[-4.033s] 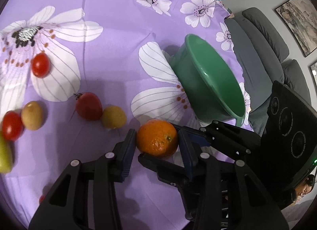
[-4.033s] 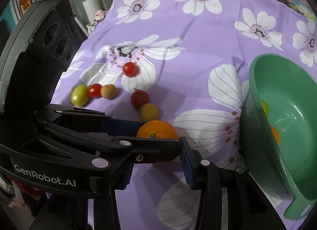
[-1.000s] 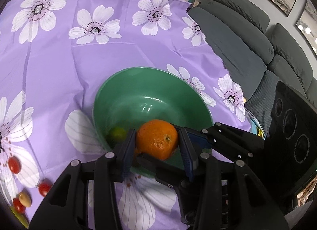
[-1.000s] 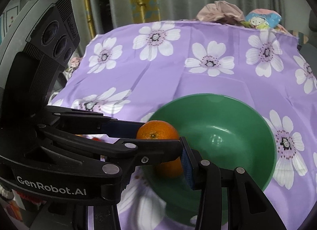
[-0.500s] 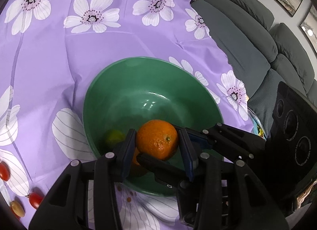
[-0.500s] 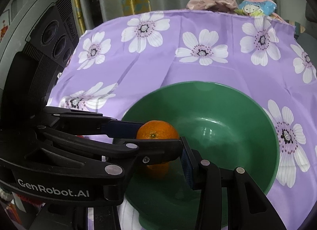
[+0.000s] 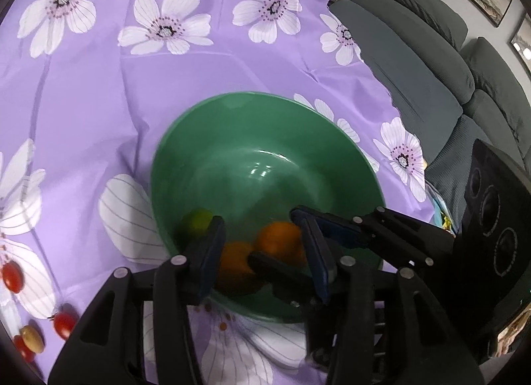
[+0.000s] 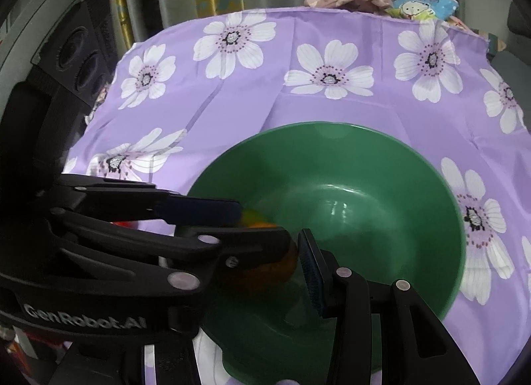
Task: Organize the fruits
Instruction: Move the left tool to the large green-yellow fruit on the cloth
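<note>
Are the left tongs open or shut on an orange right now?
Open. The left tongs are spread with nothing between them; two oranges lie in the green bowl beneath.

Two oranges point(image 7: 278, 244) and a lime point(image 7: 195, 220) in the bowl point(image 7: 232, 113), tomatoes point(image 7: 64, 323) left of it

Oranges point(image 7: 278, 245) in the green bowl point(image 7: 265, 126): motion-blurred. From the right wrist, largely hidden behind the left gripper point(image 8: 259, 219).

Purple floral tablecloth point(image 7: 99, 93) bears green bowl point(image 7: 265, 113) and small tomatoes point(image 7: 63, 323).
</note>
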### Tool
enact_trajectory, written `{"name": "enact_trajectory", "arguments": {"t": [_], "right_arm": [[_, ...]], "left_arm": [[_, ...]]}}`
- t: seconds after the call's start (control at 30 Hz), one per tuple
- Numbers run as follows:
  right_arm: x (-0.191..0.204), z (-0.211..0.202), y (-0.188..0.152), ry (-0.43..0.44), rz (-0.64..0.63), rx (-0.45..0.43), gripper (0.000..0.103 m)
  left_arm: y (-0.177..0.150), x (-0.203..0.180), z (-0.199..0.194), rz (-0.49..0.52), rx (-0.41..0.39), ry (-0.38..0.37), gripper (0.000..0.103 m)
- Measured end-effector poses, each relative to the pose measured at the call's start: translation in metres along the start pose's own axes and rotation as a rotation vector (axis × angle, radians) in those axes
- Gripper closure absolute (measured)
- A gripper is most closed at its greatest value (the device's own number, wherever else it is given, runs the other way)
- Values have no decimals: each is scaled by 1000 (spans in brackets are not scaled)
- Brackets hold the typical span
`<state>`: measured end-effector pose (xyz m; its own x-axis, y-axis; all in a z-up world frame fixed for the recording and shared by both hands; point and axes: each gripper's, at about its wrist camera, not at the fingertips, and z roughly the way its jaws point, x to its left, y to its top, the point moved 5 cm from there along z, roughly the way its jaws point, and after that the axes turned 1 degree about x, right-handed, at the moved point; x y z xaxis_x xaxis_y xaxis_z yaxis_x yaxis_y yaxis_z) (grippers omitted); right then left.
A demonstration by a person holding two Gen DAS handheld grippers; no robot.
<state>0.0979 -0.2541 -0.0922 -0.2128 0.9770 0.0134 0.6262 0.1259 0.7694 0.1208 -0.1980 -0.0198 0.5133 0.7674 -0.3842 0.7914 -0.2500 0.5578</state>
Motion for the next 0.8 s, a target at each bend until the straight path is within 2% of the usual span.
{"name": "enact_trajectory", "arguments": {"t": [0.17, 0.3, 0.57, 0.8], "right_arm": [[3, -13, 0, -38, -4, -23, 58], [5, -25, 2, -71, -7, -49, 53], [23, -43, 4, -51, -31, -79, 52], [43, -45, -2, 22, -45, -59, 52]], "left_arm": [[-2, 1, -21, 24, -46, 64, 45], [-8, 10, -41, 27, -83, 130, 43], [-40, 40, -76, -24, -102, 234, 43], [-76, 69, -103, -84, -90, 321, 43]]}}
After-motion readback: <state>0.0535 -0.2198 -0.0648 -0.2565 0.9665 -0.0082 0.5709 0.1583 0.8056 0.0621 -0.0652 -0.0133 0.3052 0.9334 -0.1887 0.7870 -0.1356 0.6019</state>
